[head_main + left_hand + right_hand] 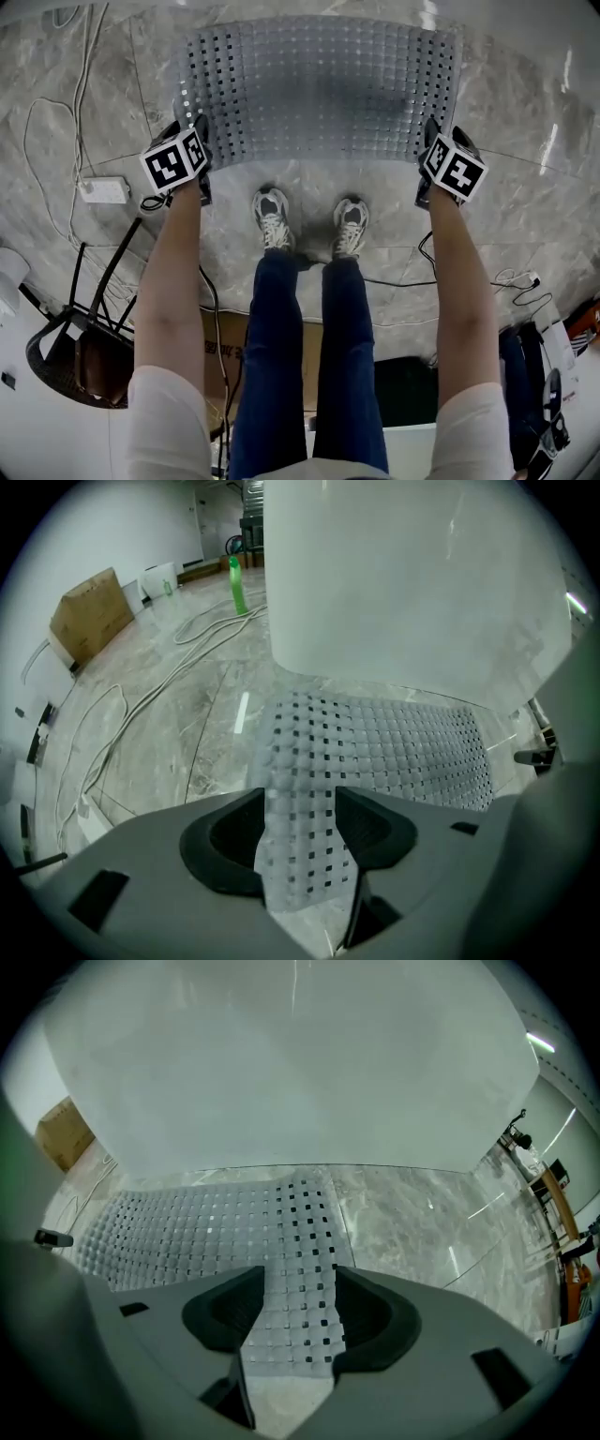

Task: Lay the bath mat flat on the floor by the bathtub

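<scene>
The grey perforated bath mat [319, 89] lies flat on the marble floor, in front of the person's shoes. Its far edge runs along the white bathtub [412, 574], which also fills the top of the right gripper view [291, 1063]. My left gripper [201, 127] hovers over the mat's near left corner, my right gripper [430, 129] over the near right corner. Both point steeply down. In the left gripper view the jaws [300, 827] stand wide apart with the mat corner [305, 855] lying below them, untouched. The right gripper [298, 1312] is open the same way over its corner [291, 1335].
The person's shoes [273, 217] stand just behind the mat's near edge. A power strip [103, 190] and cables lie at the left, and a black chair [75, 347] at the lower left. A cardboard box [89, 616], a green bottle [237, 585] and a hose [202, 630] are farther off.
</scene>
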A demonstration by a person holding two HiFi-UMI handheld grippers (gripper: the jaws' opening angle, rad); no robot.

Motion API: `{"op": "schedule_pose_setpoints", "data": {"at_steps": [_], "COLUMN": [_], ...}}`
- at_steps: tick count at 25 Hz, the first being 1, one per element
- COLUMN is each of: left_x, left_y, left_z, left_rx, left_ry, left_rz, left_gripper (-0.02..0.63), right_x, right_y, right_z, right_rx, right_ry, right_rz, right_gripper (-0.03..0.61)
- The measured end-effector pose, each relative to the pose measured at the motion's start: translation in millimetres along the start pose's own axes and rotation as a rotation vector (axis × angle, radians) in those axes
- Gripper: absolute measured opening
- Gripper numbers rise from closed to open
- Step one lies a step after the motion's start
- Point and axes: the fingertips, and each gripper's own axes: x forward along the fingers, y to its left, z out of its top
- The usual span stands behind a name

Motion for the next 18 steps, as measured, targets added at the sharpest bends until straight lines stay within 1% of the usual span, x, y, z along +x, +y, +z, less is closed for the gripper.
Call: {"op": "schedule_pose_setpoints", "data": {"at_steps": [4, 6, 7, 8, 9, 10, 12, 13, 15, 18], "left_x": [-16.6, -27.3, -33.0, -38.4, -43.7, -48.9, -59.7, -65.1, -77.0, -97.8], "left_y": [-9.4, -14.0, -16.9, -20.7, -25.2, -30.0, -40.2, -45.1, -53.5, -65.6], "left_z": [4.3, 9.9, 13.0, 16.2, 19.5, 22.9, 29.0, 30.9, 32.3, 37.0], "left_rx": [0.004, 0.002, 0.006, 0.015, 0.026, 0.038, 0.055, 0.059, 0.067, 0.077], "left_ry": [-0.010, -0.020, -0.023, -0.026, -0.029, -0.033, -0.038, -0.037, -0.026, -0.032], "left_rz": [-0.011, 0.000, 0.005, 0.006, 0.004, 0.001, -0.012, -0.021, -0.034, -0.054], "left_gripper": [0.236, 0.236, 0.225, 0.174, 0.109, 0.083, 0.063, 0.060, 0.054, 0.049], "right_x": [-15.7, -23.9, -28.3, -33.0, -38.0, -43.3, -55.4, -61.5, -73.3, -93.7], "right_y": [12.3, 19.4, 22.6, 25.6, 28.3, 30.7, 34.6, 37.1, 43.4, 48.4], "right_z": [8.2, 13.8, 16.1, 18.4, 21.0, 24.4, 33.0, 36.7, 40.7, 48.1], "right_rx": [0.022, 0.030, 0.033, 0.034, 0.030, 0.022, 0.008, 0.009, 0.019, 0.008], "right_ry": [-0.012, -0.012, -0.008, -0.002, 0.002, 0.003, -0.008, -0.013, -0.005, 0.000], "right_rz": [0.029, 0.049, 0.059, 0.069, 0.079, 0.088, 0.104, 0.116, 0.149, 0.169], "right_gripper": [0.225, 0.224, 0.224, 0.205, 0.172, 0.143, 0.082, 0.064, 0.052, 0.043]}}
